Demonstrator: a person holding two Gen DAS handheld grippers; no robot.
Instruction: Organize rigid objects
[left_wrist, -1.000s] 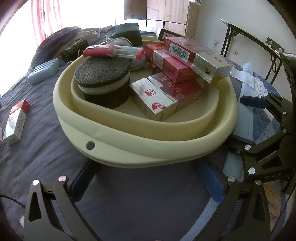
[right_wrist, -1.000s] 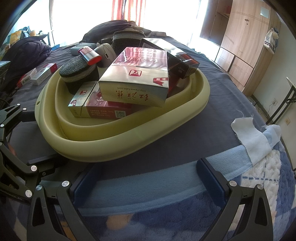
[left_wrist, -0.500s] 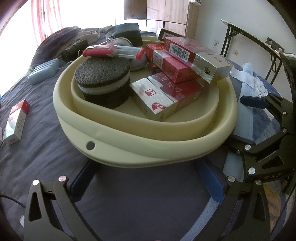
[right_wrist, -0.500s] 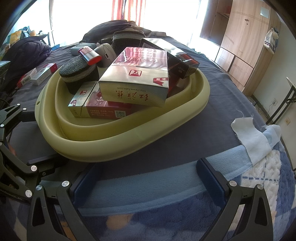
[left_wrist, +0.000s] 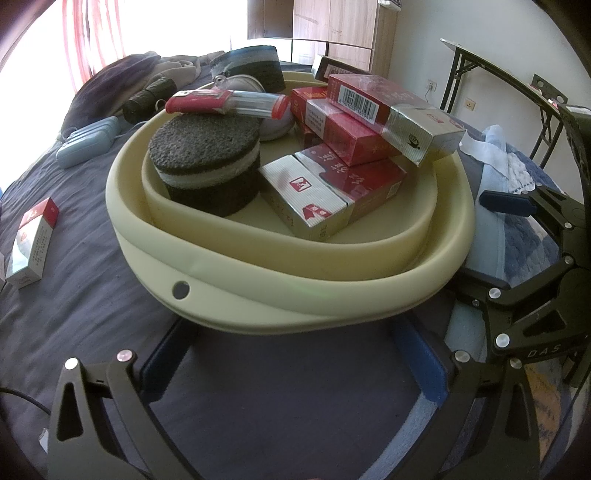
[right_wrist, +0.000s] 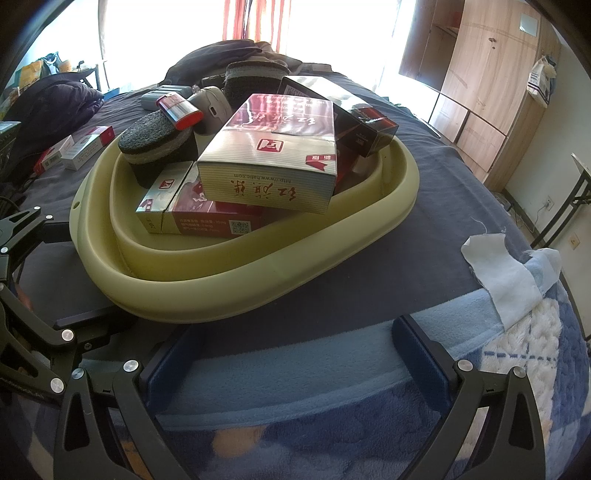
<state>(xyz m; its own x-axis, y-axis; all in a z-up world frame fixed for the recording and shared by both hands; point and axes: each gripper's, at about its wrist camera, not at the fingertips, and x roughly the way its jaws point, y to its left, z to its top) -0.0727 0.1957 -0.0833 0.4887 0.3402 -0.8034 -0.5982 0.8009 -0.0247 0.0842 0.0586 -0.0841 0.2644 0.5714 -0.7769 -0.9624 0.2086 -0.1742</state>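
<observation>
- Cream basin (left_wrist: 258, 295) holds red-and-silver cartons (left_wrist: 332, 192) and a dark round sponge (left_wrist: 207, 166).
- It sits at 12 o'clock of the left gripper (left_wrist: 291, 354) and right gripper (right_wrist: 291, 354); both are spread wide, empty.

bed (right_wrist: 443, 177), dark sheet | on it: cream basin (left_wrist: 295, 295), cigarette packs (left_wrist: 35, 247), white cloth (right_wrist: 506, 273)

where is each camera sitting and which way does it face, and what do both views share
Left wrist: on the left tongs, facing the basin on the bed; its open fingers show, the right tongs alongside.
Right wrist: on the right tongs, facing the basin from the other side; open fingers show, the left tongs at left.
Shared: basin, sponge, cartons.
</observation>
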